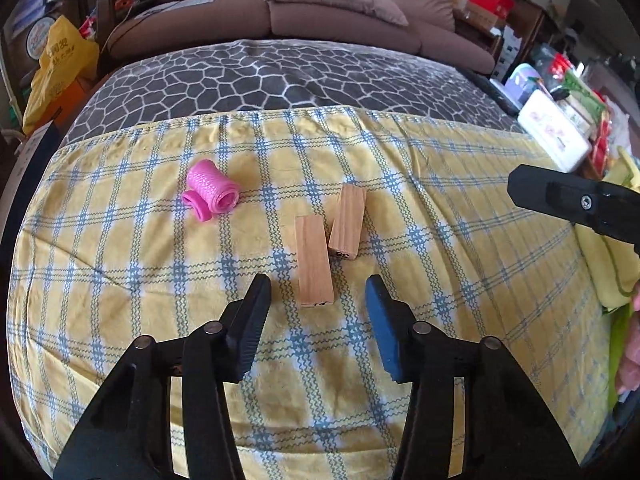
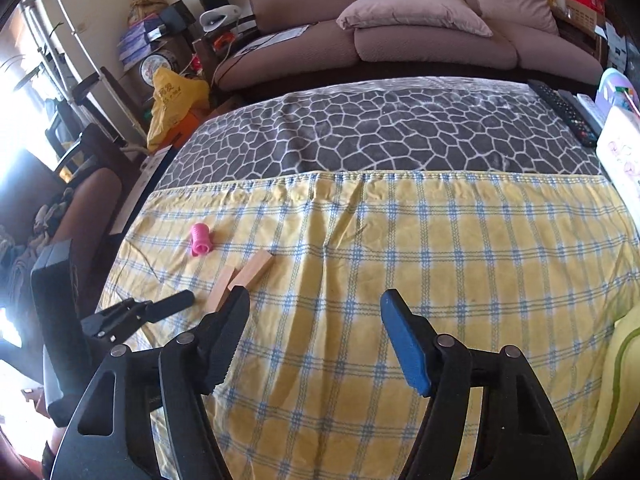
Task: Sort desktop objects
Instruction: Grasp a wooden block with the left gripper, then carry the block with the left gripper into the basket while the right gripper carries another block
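Two wooden blocks lie side by side on the yellow checked cloth [image 1: 460, 240]: a near block [image 1: 314, 260] and a far block [image 1: 347, 222]. A pink roller [image 1: 212, 190] lies to their left. My left gripper [image 1: 318, 292] is open and empty, its jaws on either side of the near block's near end, just short of it. My right gripper [image 2: 314, 304] is open and empty over bare cloth, right of the blocks [image 2: 244, 276] and the pink roller [image 2: 201, 239]. The right gripper's finger [image 1: 560, 196] shows at the right edge of the left wrist view.
A grey patterned cover [image 1: 280, 76] lies beyond the cloth, then a brown sofa [image 1: 304, 12]. Remote controls [image 2: 568, 112] and a white box [image 1: 554, 132] sit at the right edge. A yellow bag [image 1: 60, 64] stands at the far left.
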Demonstrator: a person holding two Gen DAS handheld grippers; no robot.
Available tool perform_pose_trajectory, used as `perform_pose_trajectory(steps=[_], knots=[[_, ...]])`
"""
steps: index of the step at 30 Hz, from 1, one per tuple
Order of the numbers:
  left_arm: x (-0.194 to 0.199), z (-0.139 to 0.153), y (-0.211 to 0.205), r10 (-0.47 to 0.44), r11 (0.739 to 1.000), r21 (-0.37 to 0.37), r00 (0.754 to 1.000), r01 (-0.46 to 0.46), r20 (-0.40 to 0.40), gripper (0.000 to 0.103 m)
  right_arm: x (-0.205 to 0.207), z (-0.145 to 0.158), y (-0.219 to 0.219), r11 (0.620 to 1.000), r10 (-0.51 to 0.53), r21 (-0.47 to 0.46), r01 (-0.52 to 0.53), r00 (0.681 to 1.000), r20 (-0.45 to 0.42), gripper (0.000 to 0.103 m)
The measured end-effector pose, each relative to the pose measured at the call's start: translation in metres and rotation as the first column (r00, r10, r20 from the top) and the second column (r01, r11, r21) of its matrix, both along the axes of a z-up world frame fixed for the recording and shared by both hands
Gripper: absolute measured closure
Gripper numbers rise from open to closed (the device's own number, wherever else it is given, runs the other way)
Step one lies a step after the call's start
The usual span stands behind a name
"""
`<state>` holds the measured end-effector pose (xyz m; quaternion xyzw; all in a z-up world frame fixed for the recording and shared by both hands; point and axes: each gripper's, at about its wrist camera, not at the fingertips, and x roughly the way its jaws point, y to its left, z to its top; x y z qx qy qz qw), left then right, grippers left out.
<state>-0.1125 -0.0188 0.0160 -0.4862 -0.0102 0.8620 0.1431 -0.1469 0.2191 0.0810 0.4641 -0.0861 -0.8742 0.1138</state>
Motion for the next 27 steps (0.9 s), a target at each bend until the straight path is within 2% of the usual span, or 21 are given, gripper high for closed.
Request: perform_pose_trajectory(steps=[2, 3, 5, 8, 10, 15, 22, 27], knots=[[-0.002, 0.000, 0.000, -0.001, 1.000, -0.002, 1.000, 0.001, -0.007, 0.062, -0.006, -0.003, -0.003, 1.000, 0.005, -0.013, -0.005, 1.000, 0.001, 0.039], [-0.003, 0.001, -0.001, 0.001, 1.000, -0.003, 1.000, -0.001, -0.009, 0.073, -0.008, -0.005, -0.006, 1.000, 0.010, -0.011, -0.010, 1.000, 0.001, 0.039], [-0.005, 0.001, -0.005, 0.005, 1.000, 0.009, 1.000, -0.005, -0.009, 0.088, -0.013, -0.009, -0.013, 1.000, 0.024, -0.008, -0.024, 1.000, 0.003, 0.039], [-0.003, 0.000, -0.013, 0.007, 1.000, 0.024, 1.000, -0.007, -0.008, 0.088, -0.019, -0.015, -0.023, 0.999, 0.039, -0.016, -0.039, 0.999, 0.006, 0.040], [-0.001, 0.001, -0.020, 0.024, 1.000, 0.016, 1.000, -0.024, -0.010, 0.088, -0.023, -0.020, -0.030, 0.999, 0.048, -0.025, -0.048, 0.999, 0.007, 0.040], [0.001, 0.009, -0.047, 0.081, 0.995, 0.057, 0.997, -0.080, -0.014, 0.088, -0.030, -0.032, -0.055, 0.997, 0.073, -0.011, -0.073, 0.997, 0.010, 0.040], [0.001, 0.014, -0.076, 0.139, 0.987, 0.086, 0.990, -0.136, -0.022, 0.088, -0.034, -0.056, -0.084, 0.991, 0.076, 0.115, -0.076, 0.997, 0.006, 0.039], [-0.001, 0.012, -0.082, 0.152, 0.984, 0.096, 0.988, -0.150, -0.013, 0.088, -0.032, -0.069, -0.110, 0.963, 0.118, 0.249, -0.108, 0.993, -0.024, 0.038]])
